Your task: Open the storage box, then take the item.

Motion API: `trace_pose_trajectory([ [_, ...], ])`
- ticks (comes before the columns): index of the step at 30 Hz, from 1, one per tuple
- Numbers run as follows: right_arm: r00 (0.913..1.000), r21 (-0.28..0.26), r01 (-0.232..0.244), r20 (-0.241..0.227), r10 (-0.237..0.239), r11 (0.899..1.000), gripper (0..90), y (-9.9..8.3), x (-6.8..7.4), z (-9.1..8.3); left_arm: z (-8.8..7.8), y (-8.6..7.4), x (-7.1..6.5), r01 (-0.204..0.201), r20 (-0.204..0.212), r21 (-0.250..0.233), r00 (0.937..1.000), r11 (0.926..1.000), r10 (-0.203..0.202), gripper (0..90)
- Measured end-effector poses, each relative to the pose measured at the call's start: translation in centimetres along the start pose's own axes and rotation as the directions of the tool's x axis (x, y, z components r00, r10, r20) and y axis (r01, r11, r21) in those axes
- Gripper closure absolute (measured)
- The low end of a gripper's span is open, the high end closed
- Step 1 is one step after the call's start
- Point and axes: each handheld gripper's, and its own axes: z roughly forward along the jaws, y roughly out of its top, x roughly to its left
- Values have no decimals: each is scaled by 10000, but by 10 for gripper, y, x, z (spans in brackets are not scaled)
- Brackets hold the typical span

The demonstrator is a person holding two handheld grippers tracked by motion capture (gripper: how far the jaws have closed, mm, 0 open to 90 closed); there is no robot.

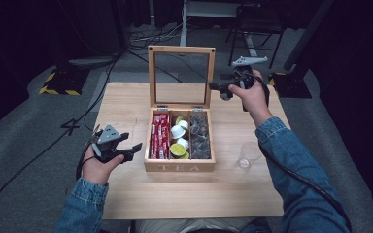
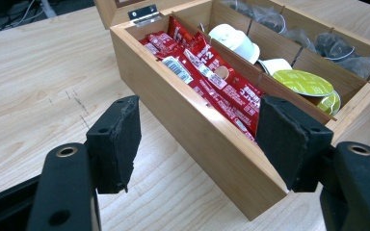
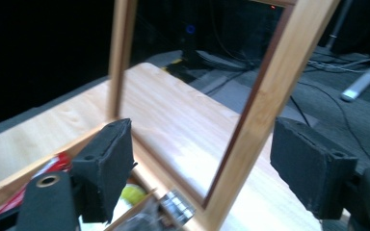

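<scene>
A wooden tea box [image 1: 179, 167] stands mid-table with its glass-paned lid [image 1: 181, 49] raised upright. Inside are red sachets [image 1: 160, 136] on the left, white and green capsules [image 1: 179, 138] in the middle and grey tea bags [image 1: 199, 136] on the right. My left gripper [image 1: 132, 141] hovers just left of the box, open and holding nothing; in the left gripper view its jaws frame the box's near wall [image 2: 221, 149] and the sachets [image 2: 207, 72]. My right gripper [image 1: 213, 87] is at the lid's right rail [image 3: 265, 101], which passes between the open jaws without touching either pad.
A clear plastic cup [image 1: 245, 158] stands on the wooden table [image 1: 126, 102] to the right of the box, near my right forearm. Cables cross the grey floor on the left, and a black-and-yellow base [image 1: 58, 82] sits beyond the table's far left corner.
</scene>
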Motion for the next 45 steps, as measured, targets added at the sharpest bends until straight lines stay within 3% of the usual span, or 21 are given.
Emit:
trace_pose_trajectory([
  [5, 9973, 92, 90, -735, -83, 9999, 263, -10, 9, -20, 1, 0, -1, -11, -21, 64, 10000, 10000, 11, 333],
  [9, 9934, 482, 400, -1092, -346, 9980, 303, -19, 17, -24, 2, -4, -1, 6, -54, 214, 10000, 9998, -5, 332],
  [13, 9904, 907, 695, -1256, -578, 9935, 331, -28, 23, -18, 2, -8, 1, -39, -112, 408, 9999, 9992, 43, 324],
  [16, 9875, 1159, 868, -1415, -701, 9895, 345, -32, 26, -12, 5, -13, 2, 228, -101, 577, 9997, 9981, -223, 318],
  [20, 9824, 1463, 1092, -1664, -844, 9832, 376, -38, 30, 0, 10, -20, 3, 232, -3, 954, 9997, 9952, -233, 310],
  [22, 9784, 1823, 1296, -1832, -958, 9747, 411, -43, 32, 10, 13, -23, 3, 283, -10, 1136, 9996, 9931, -283, 306],
  [24, 9773, 1926, 1328, -1890, -960, 9723, 414, -44, 33, 13, 16, -26, 4, 396, 11, 1263, 9992, 9912, -400, 304],
  [26, 9749, 2225, 1546, -1922, -1122, 9626, 419, -48, 35, 21, 17, -28, 5, 422, 35, 1426, 9991, 9889, -432, 302],
  [27, 9701, 2474, 1804, -2046, -1306, 9520, 418, -50, 39, 27, 19, -31, 6, 522, 42, 1461, 9986, 9879, -533, 301],
  [29, 9672, 2594, 1947, -2113, -1411, 9459, 419, -51, 41, 30, 19, -32, 6, 596, 16, 1527, 9982, 9865, -605, 301],
  [30, 9602, 2833, 2204, -2312, -1566, 9334, 434, -54, 46, 37, 20, -33, 7, 608, -1, 1579, 9981, 9856, -615, 301],
  [32, 9585, 2903, 2270, -2357, -1604, 9296, 442, -55, 48, 40, 21, -34, 9, 656, -14, 1613, 9978, 9847, -663, 302],
  [35, 9492, 3397, 2610, -2605, -1763, 9036, 508, -61, 54, 48, 22, -34, 11, 686, -44, 1656, 9976, 9838, -688, 303],
  [36, 9434, 3681, 2828, -2737, -1874, 8858, 551, -64, 57, 51, 22, -35, 11, 686, -36, 1659, 9976, 9837, -690, 303],
  [37, 9434, 3681, 2828, -2737, -1874, 8858, 551, -64, 57, 51, 22, -35, 11, 665, -37, 1663, 9978, 9838, -668, 303],
  [38, 9399, 3926, 2953, -2832, -1910, 8710, 561, -67, 60, 54, 23, -35, 11, 662, -23, 1662, 9978, 9839, -668, 303],
  [40, 9393, 4019, 2981, -2846, -1913, 8658, 560, -68, 60, 55, 23, -35, 11, 658, -18, 1658, 9978, 9840, -664, 303],
  [41, 9389, 4254, 3052, -2842, -1944, 8520, 546, -71, 61, 58, 24, -35, 11, 674, 3, 1664, 9977, 9838, -684, 303],
  [42, 9389, 4254, 3052, -2842, -1944, 8520, 546, -71, 61, 58, 24, -35, 12, 650, 31, 1691, 9978, 9835, -665, 303],
  [43, 9352, 4446, 3154, -2953, -1953, 8384, 532, -74, 62, 61, 24, -34, 12, 636, 37, 1712, 9979, 9832, -652, 302],
  [45, 9341, 4549, 3184, -2998, -1937, 8317, 509, -77, 62, 64, 24, -34, 13, 636, 19, 1682, 9979, 9837, -648, 302],
])
